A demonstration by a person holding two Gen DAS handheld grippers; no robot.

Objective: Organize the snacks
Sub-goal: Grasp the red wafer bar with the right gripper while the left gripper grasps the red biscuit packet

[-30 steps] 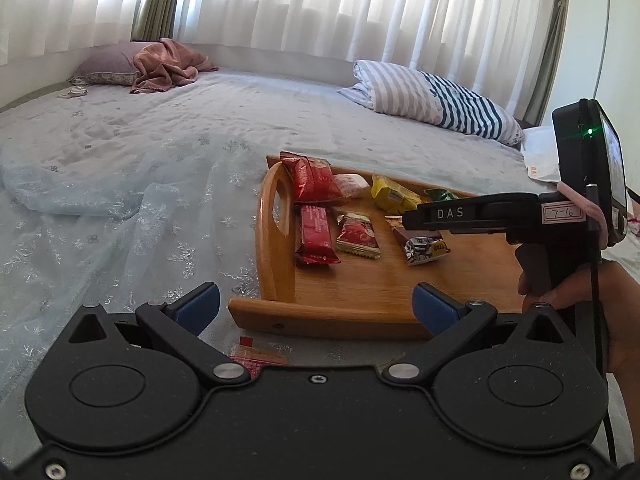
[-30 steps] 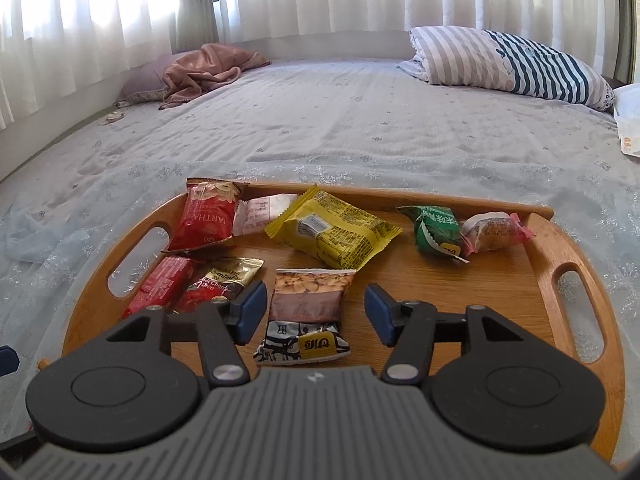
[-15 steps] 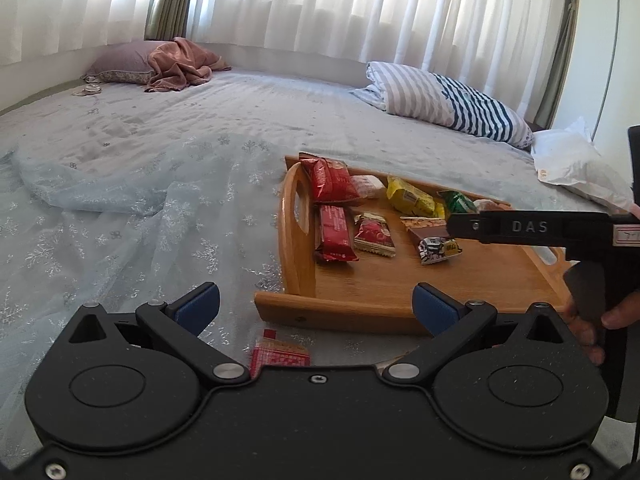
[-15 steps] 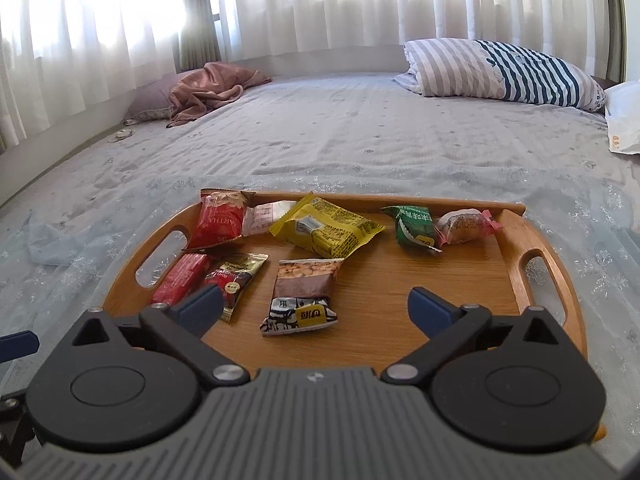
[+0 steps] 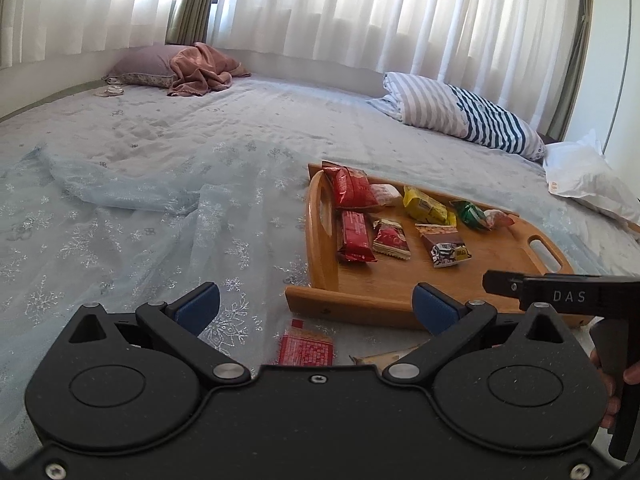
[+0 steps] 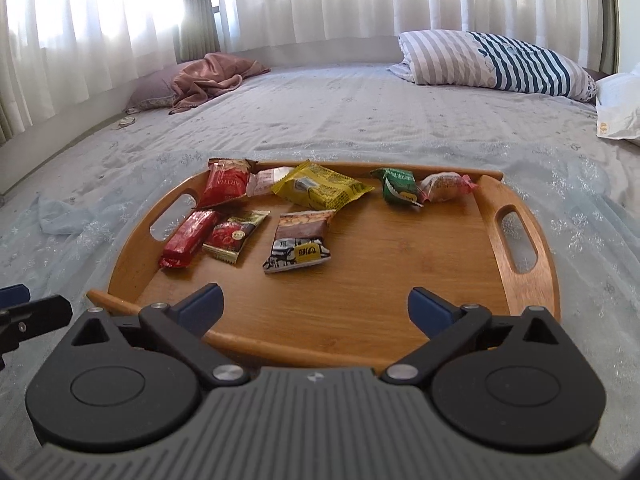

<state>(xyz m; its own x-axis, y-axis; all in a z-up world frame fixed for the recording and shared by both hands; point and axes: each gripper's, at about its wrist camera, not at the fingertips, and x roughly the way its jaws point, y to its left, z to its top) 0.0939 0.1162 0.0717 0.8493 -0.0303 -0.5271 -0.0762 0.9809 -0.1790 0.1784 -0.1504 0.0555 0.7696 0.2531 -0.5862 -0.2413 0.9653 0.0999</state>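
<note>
A wooden tray (image 6: 400,312) (image 5: 320,248) lies on the bed with several snack packets in it, among them a brown peanut packet (image 6: 298,240) (image 5: 444,240), a yellow packet (image 6: 320,190) and a red bar (image 6: 186,238). My right gripper (image 6: 314,306) stands open over the tray's near rim, with nothing between its fingers. My left gripper (image 5: 316,306) is open too, left of the tray above the bedspread. Just beyond it a red packet (image 5: 306,346) and a beige packet (image 5: 384,358) lie on the bed, partly hidden by the gripper body.
A pale blue bedspread (image 5: 140,200) covers the bed, rumpled to the left. A striped pillow (image 6: 492,60) and a white bag (image 5: 588,180) sit at the far right, a pink blanket (image 6: 208,80) at the far left. The right gripper's body (image 5: 560,294) shows at the lower right.
My right gripper opened wide around the brown peanut packet, left it on the tray and drew back toward the near rim. My left gripper pulled back from the tray, revealing packets on the bedspread.
</note>
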